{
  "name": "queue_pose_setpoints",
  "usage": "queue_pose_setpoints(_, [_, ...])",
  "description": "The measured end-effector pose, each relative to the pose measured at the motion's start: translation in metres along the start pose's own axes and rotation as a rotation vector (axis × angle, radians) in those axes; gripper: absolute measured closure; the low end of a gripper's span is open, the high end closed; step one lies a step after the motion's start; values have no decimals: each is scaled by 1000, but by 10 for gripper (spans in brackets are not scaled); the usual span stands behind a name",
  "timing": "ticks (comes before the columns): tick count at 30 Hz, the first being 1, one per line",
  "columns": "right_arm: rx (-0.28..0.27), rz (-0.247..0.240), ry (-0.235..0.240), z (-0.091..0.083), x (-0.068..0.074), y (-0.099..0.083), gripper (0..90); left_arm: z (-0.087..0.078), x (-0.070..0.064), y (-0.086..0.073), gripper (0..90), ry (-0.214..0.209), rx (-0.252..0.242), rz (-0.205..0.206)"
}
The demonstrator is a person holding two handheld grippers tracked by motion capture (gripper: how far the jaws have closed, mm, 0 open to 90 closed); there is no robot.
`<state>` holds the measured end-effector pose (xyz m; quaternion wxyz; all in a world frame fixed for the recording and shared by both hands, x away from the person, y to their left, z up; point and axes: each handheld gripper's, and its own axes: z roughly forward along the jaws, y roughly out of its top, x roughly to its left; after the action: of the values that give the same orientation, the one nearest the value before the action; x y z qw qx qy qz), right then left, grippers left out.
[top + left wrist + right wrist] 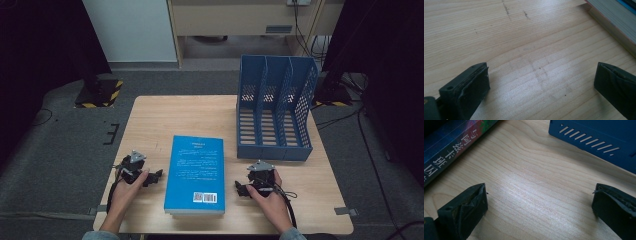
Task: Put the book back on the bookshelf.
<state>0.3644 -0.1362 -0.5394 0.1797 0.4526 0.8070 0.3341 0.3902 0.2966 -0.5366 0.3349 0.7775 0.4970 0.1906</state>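
A blue book (195, 172) lies flat near the front middle of the wooden table (180, 115), back cover up with a barcode at its near end. To its left my left gripper (156, 175) rests open on the wood; in the left gripper view the book's page edge (614, 17) runs along the upper right. On the book's right my right gripper (240, 189) is open too, with bare wood between its jaws. The right gripper view has the book's spine (451, 147) at upper left and the blue file rack (596, 140) at upper right.
A blue three-slot file rack (275, 107) stands at the table's back right, open slots facing up and toward me. Dark floor surrounds the table, with cables to the right and a black-yellow striped base (100, 95) to the back left.
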Motion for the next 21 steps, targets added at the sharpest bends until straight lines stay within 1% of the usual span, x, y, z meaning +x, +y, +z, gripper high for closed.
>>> queue_pose_setpoints(4, [0, 4, -2, 0, 1, 0, 5, -1, 2, 0, 0, -12, -5, -8])
queue_pose_setpoints(7, [-1, 9, -5, 1, 1, 1, 5, 0, 1, 0, 0, -7, -4, -9])
queue_pose_setpoints(8, [1, 5, -4, 1, 1, 1, 6, -1, 0, 1, 0, -16, 8, -3])
queue_pose_setpoints(10, [1, 6, -4, 1, 1, 1, 6, -2, -1, 2, 0, -42, 13, -10])
queue_pose_setpoints(11, [1, 6, -4, 1, 1, 1, 6, -2, -1, 2, 9, -42, 13, -10])
queue_pose_setpoints(12, [2, 7, -4, 0, 3, 1, 8, -5, -2, 3, 32, -61, 10, -25])
queue_pose_setpoints(13, [2, 7, -4, 0, 3, 1, 8, -5, -2, 3, 32, -61, 10, -25])
queue_pose_setpoints(14, [14, -10, 11, -1, 4, 1, 8, -8, -5, 6, 33, -77, -5, -31])
queue_pose_setpoints(15, [13, -11, 14, -1, 4, 1, 8, -11, -7, 8, 34, -88, -8, -22])
queue_pose_setpoints(17, [13, -21, 24, -1, 4, 0, 7, -15, -10, 9, 35, -111, -21, -21])
queue_pose_setpoints(19, [17, -24, 29, -2, 4, 0, 7, -17, -11, 10, 36, -118, -28, -16])
queue_pose_setpoints(20, [18, -36, 31, -2, 4, 0, 7, -23, -12, 11, 36, -120, -46, -9])
queue_pose_setpoints(21, [21, -44, 41, -3, 5, -1, 9, -26, -13, 10, 36, -120, -50, -6])
